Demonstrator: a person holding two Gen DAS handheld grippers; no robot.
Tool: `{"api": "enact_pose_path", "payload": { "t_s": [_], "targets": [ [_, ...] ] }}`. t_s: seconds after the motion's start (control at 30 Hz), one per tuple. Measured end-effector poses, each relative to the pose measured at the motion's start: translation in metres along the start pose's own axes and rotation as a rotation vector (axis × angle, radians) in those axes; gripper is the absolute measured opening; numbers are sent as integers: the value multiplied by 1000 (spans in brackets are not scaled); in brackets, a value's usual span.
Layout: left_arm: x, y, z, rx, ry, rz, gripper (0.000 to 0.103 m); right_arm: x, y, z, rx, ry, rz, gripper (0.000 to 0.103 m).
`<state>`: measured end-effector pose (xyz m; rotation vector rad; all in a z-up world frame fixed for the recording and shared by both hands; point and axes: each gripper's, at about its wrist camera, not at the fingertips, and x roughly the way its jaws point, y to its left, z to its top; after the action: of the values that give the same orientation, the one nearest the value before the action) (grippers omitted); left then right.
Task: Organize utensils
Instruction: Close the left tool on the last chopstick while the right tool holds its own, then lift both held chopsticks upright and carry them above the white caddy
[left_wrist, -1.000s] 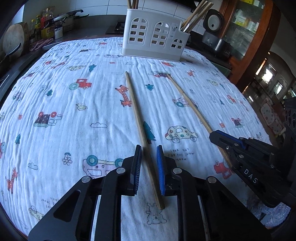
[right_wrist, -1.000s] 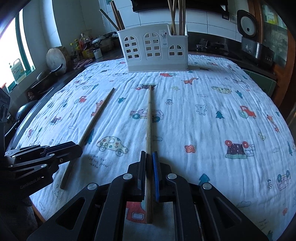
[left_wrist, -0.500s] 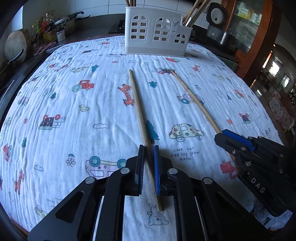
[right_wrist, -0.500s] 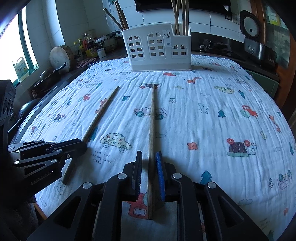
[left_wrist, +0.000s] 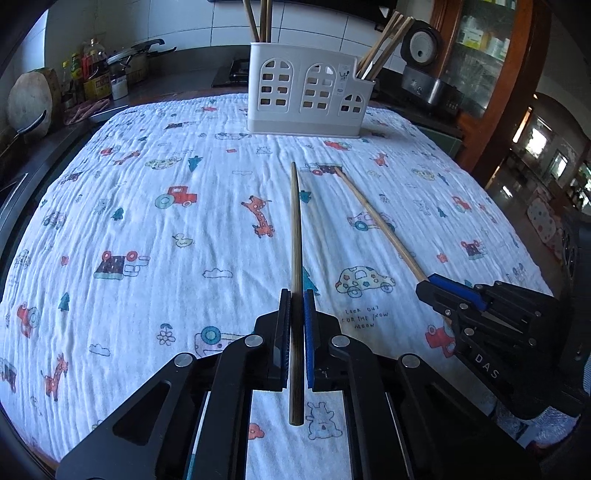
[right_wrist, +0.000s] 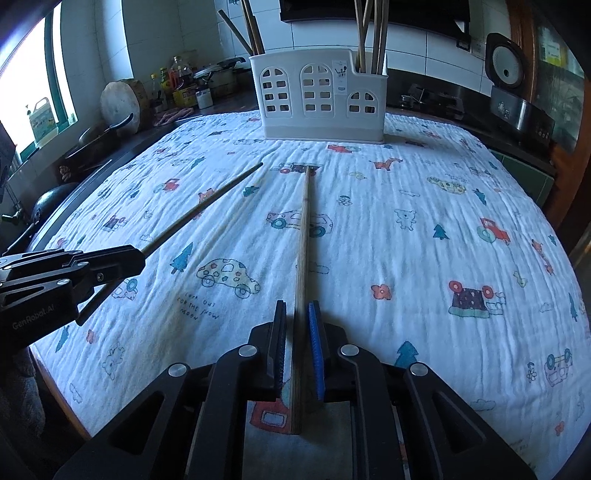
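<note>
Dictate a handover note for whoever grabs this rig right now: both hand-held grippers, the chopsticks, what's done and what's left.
Left hand-held gripper: shut on the left chopstick, whose far end seems lifted off the printed cloth.
Right hand-held gripper: jaws closing around the right chopstick, with a small gap on one side; this stick lies flat on the cloth.
White holder: at the far edge of the cloth, with several chopsticks already in it.
Done: one stick gripped.
Left: finish the right grip, lift both, drop them into the holder.
</note>
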<state>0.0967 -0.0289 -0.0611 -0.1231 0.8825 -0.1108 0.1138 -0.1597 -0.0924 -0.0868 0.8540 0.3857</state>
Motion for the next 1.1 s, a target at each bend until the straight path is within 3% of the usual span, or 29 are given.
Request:
{"api": "enact_pose_path", "payload": {
  "t_s": [0.77, 1.1],
  "targets": [
    [-7, 14, -10, -19, 0, 0, 5, -6, -5, 2, 33, -12, 8, 7],
    [-34, 11, 9, 16, -66, -7, 6, -48, -3, 30, -6, -135, -3, 7]
  ]
}}
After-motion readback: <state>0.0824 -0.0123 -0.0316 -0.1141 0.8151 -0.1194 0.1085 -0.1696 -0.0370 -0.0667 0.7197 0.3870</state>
